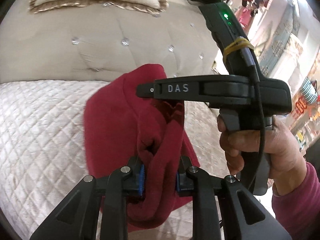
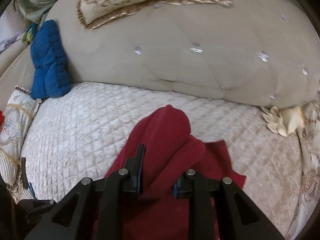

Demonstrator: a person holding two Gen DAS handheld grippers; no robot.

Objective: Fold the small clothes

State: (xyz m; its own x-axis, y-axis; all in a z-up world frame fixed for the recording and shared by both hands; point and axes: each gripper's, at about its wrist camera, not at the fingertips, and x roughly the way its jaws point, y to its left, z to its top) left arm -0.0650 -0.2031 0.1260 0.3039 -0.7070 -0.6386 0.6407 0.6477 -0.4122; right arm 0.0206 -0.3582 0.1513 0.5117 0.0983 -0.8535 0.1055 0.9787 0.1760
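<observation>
Left wrist view: my left gripper (image 1: 159,175) stood clamped on a bunched fold of the red fleece garment (image 1: 128,120), its blue pads pressed into the cloth from both sides at 6 o'clock. The garment hung and trailed away toward 12 o'clock over the white quilted bedspread (image 1: 40,124), with the tufted beige headboard (image 1: 120,46) beyond. My right gripper (image 1: 152,89) reached in from 3 o'clock, my right hand (image 1: 258,146) on its grip; whether its tip held cloth I could not tell from there.

In the right wrist view, my right gripper (image 2: 158,175) stood partly parted, red fleece (image 2: 166,138) running up between its fingers, though I could not tell if they bit it. The garment's long axis ran from 6 toward 12 o'clock, its rounded end pointing at the headboard and a flat flap spread toward 4 o'clock. A blue quilted garment (image 2: 48,60) leaned at 10 o'clock.

As I judged it, the risk lay in the thick, doubled bunch: fleece gathered that way could slide out of the pads, or fall unevenly and twist the fold. The two grippers worked close together and could have knocked.
</observation>
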